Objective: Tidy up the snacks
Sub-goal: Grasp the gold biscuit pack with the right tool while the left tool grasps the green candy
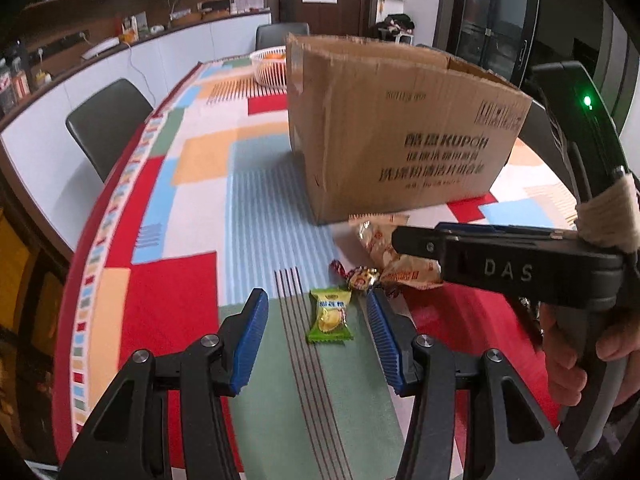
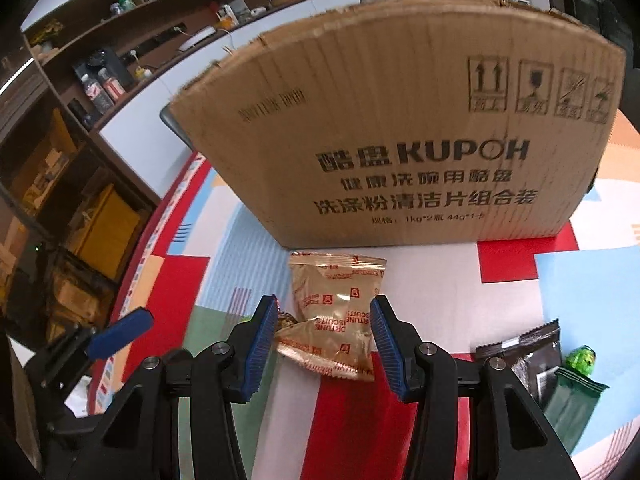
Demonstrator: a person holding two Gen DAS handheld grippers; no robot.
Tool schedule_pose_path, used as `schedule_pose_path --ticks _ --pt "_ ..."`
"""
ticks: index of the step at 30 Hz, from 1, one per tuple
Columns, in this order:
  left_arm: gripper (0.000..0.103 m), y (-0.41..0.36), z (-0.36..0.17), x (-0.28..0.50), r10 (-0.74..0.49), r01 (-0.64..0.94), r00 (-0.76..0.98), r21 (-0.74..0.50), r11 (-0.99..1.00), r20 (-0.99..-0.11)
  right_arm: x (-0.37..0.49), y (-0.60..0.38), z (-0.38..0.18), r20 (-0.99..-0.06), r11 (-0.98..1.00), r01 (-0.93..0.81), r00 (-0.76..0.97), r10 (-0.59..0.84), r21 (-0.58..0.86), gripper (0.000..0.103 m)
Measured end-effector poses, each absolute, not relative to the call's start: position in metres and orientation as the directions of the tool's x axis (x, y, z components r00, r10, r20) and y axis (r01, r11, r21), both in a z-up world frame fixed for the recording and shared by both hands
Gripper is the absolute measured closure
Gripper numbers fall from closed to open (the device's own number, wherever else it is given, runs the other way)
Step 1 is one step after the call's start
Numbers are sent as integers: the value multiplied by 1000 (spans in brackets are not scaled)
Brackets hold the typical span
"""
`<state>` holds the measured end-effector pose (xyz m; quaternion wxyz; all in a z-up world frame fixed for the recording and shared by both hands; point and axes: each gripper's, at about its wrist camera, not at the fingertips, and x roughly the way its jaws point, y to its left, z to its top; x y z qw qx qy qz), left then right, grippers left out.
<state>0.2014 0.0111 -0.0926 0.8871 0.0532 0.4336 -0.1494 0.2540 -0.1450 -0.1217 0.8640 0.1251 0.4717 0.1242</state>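
Two fisheye views give us the scene, and both leave the inside of the cardboard box (image 2: 400,140) hidden: we see only its printed front wall, so we cannot tell what it contains. Behind the box in the left view, a white basket (image 1: 269,68) is half covered by its corner. In the right view, a twist-wrapped candy (image 2: 286,319) in front of the box is mostly hidden behind a blue pad.

We hold the left hand-held gripper (image 1: 318,314) with its jaws partly apart above the bench (image 1: 256,200), in front of the box and toward its left. A green candy packet (image 1: 329,315) lies flat between the pads, touched by neither; nothing is held.

Our right hand-held gripper (image 2: 324,334) also has its jaws partly apart. A gold biscuit packet (image 2: 336,312) lies just in front of the box and reaches between its pads. The left pad looks to be at the packet's edge, though we cannot tell whether it touches; the right pad stands clear.

Right of the gold packet, well clear of the box, lie a black packet (image 2: 532,354), a dark green packet (image 2: 568,400) and a small bright green item (image 2: 582,358), too small to make out.
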Motion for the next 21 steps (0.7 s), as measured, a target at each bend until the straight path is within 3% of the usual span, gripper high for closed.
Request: schedule_pose_path --ticks 14,21 --pt "53 9 -119 218 -249 304 531 -92 948 -810 271 -137 -145 -818 939 -96 467 336 331 54" --pt "65 4 -129 224 -249 307 507 -97 947 -825 267 -134 -151 -824 937 -123 449 346 327 54"
